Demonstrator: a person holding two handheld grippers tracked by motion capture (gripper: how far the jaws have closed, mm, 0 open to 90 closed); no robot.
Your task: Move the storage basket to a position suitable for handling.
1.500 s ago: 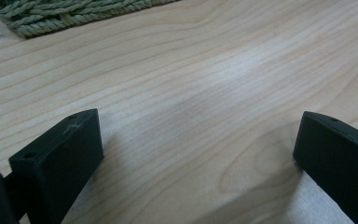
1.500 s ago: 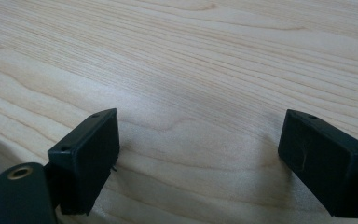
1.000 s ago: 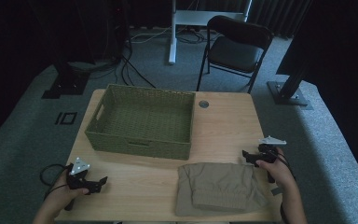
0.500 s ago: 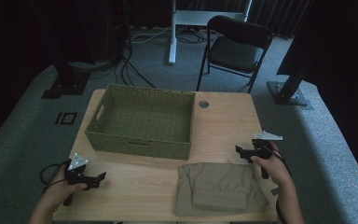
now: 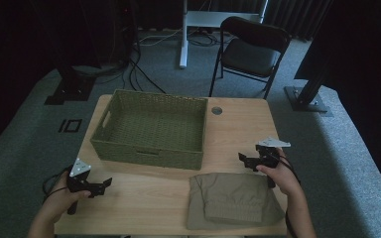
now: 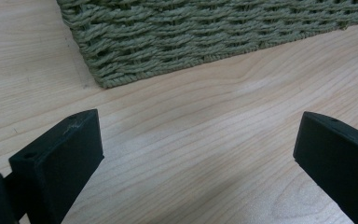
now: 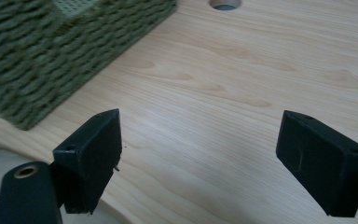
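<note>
Folded khaki garment [image 5: 233, 198] lying flat at the near right edge of the wooden counter [image 5: 238, 129], just in front of the woven green basket [image 5: 151, 128] — the two close together, contact not discernible. Right gripper [image 5: 245, 159] held above the counter just beyond the garment's far right corner, jaws spread wide and empty. Left gripper [image 5: 104, 184] near the counter's near left corner — jaws likewise wide apart, holding nothing, facing the basket's front corner.

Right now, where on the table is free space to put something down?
Bare wood lies right of the basket, around the round hole, and left of the folded cloth, before the left gripper. The front right is crowded by the cloth and the right gripper.
</note>
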